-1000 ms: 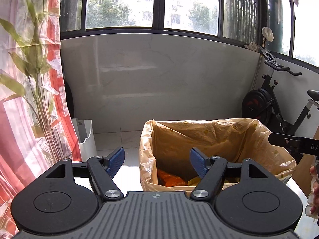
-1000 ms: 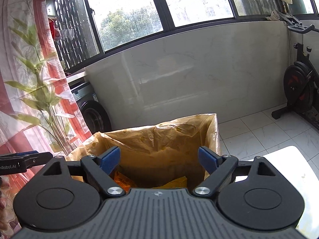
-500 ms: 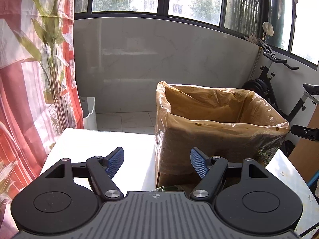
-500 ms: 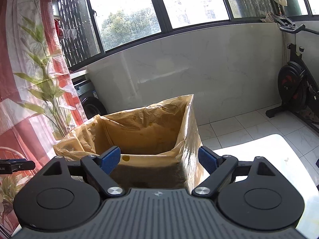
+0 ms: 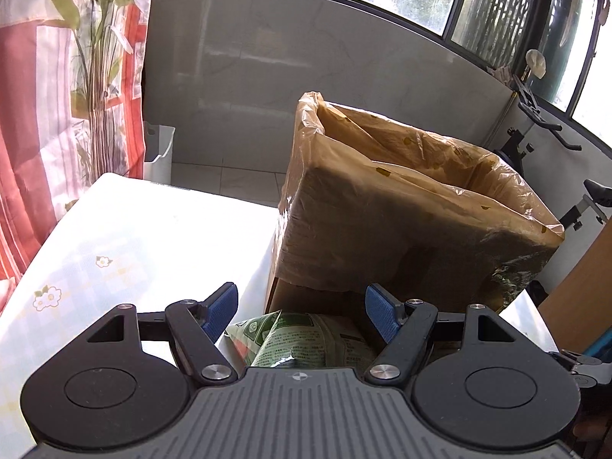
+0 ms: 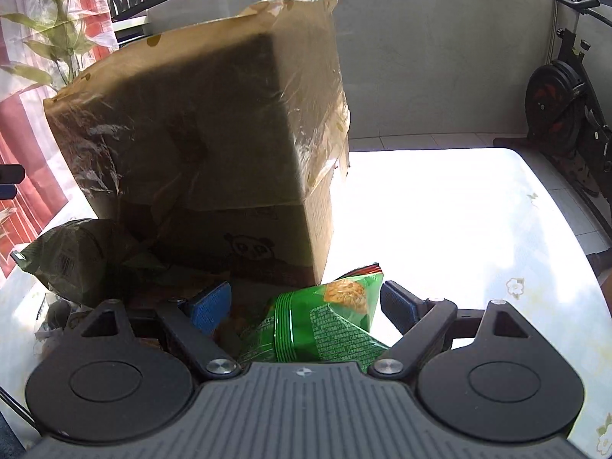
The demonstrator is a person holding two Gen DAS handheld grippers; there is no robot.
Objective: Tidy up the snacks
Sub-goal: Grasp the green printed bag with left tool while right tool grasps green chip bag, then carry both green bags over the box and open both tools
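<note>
Both grippers have dropped from above the box's open top to the foot of its near side, where snack packets now fill the lower view. On the left gripper (image 5: 302,315), the blue pads (image 5: 222,311) stand wide apart and grip nothing; a pale green snack bag (image 5: 306,340) lies between and below them, touching neither pad as far as can be seen. On the right gripper (image 6: 306,302), the blue pads (image 6: 208,306) are spread wider still, with a bright green snack packet (image 6: 325,321) lying between them, nearer the pad at 3 o'clock, unclamped. A dark green bag (image 6: 80,260) rests at 9 o'clock in the right wrist view, against the box's base. The cardboard box (image 6: 214,145), lined with a tan plastic bag (image 5: 420,176), stands at 12 o'clock on the white flowered tablecloth (image 5: 114,248). An exercise bike (image 6: 562,95) stands at 2 o'clock beyond the table; a red striped curtain (image 5: 46,95) hangs at 10 o'clock.
</note>
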